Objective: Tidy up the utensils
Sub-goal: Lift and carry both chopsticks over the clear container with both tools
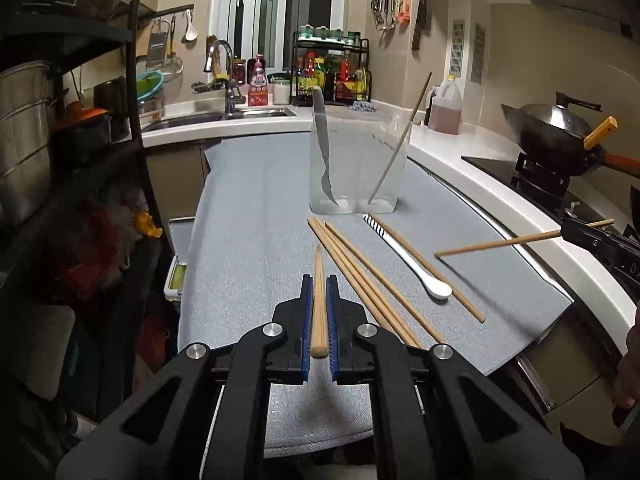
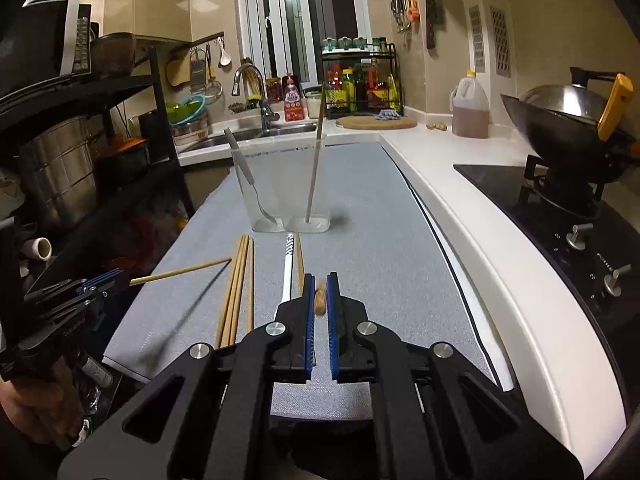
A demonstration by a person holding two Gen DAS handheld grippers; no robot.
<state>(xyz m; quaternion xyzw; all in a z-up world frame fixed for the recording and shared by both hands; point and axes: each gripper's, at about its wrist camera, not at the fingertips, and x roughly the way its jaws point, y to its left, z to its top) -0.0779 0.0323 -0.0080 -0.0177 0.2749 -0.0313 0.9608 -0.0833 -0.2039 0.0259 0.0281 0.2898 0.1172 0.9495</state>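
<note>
A clear two-compartment holder [image 1: 356,168] stands on the grey mat [image 1: 248,232], with a metal spoon [image 1: 322,148] in its left side and one chopstick [image 1: 400,140] in its right. Several loose wooden chopsticks [image 1: 360,280] and a white spoon [image 1: 408,264] lie in front of it. My left gripper [image 1: 319,284] is shut on a chopstick [image 1: 319,304] pointing forward. My right gripper [image 2: 320,284] is shut on another chopstick [image 2: 320,300], seen end-on; it also shows in the left wrist view [image 1: 500,243]. The holder [image 2: 286,188] lies ahead of the right gripper.
A white counter [image 2: 480,216] runs along the right, with a hob and a wok [image 2: 568,128]. An oil jug [image 1: 445,108] and a spice rack [image 1: 332,72] stand behind. A sink [image 1: 224,114] is at the back left and a black shelf [image 1: 80,120] at the left.
</note>
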